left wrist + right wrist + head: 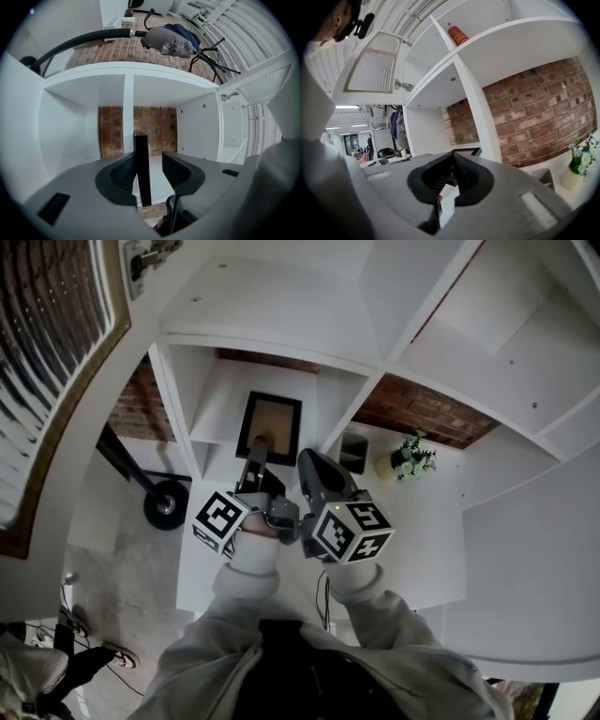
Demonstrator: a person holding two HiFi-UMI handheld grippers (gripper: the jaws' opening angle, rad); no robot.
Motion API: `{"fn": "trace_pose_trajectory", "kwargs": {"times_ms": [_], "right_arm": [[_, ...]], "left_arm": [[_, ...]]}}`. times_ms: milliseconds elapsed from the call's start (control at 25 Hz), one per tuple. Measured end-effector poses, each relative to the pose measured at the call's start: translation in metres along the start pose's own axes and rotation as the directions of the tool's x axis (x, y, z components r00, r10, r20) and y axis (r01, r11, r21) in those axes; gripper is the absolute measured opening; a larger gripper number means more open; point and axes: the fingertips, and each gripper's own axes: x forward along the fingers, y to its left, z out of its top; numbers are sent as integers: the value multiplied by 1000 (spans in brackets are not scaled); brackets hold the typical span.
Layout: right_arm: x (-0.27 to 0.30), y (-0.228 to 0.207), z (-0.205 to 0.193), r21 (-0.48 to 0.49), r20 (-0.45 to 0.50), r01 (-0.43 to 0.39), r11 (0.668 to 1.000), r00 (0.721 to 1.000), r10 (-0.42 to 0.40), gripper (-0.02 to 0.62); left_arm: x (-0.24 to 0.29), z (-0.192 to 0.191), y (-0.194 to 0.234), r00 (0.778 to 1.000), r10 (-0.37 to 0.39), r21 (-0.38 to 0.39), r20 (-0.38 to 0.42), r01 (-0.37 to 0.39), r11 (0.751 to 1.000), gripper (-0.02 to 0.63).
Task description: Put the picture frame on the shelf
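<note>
Grey sleeves [375, 601] reach forward from the person, each ending in a gripper with a marker cube. Ahead of them is a white shelf [220, 399] with a brick wall behind its open compartments.

On the left gripper [256, 446], the fingers [123, 172] stand released. The picture frame [272, 423] stands upright between them, inside a shelf compartment. In the left gripper view, the black picture frame [142, 173] shows edge-on. It sits close against the finger on that view's left, with a clear gap to the other finger, so the left gripper [149, 156] is not clamping it. The frame's lower edge is down at the white shelf [159, 79] board, just in front of the fingers' roots. The brick back of the compartment lies well beyond the fingertips.

Just beside it, the right gripper [309, 458] has its fingers [465, 174] clenched, tips together with nothing between them. Seen from the right gripper [451, 155], the picture frame [469, 152] lies just past the fingertips and a little to their right.

Farther right of those fingers, in the neighbouring compartment, a grey cup [543, 178] stands beside a small potted plant [580, 165]. From above, the potted plant [411, 457] is well apart from both grippers. High above the right fingers, a red can [458, 34] rests on an upper board of the shelf [520, 44].
</note>
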Motion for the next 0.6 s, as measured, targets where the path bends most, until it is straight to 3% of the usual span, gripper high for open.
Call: {"fn": "trace_pose_trajectory", "kwargs": {"times_ms": [280, 600], "right_arm": [[-4, 0, 3, 9, 9, -3, 1000, 1000, 3, 0], [-12, -6, 2, 18, 12, 7, 1000, 1000, -7, 0]], "left_arm": [[-2, -6, 4, 998, 54, 21, -14, -53, 998, 235], [-7, -13, 14, 997, 78, 33, -28, -77, 996, 236]]}}
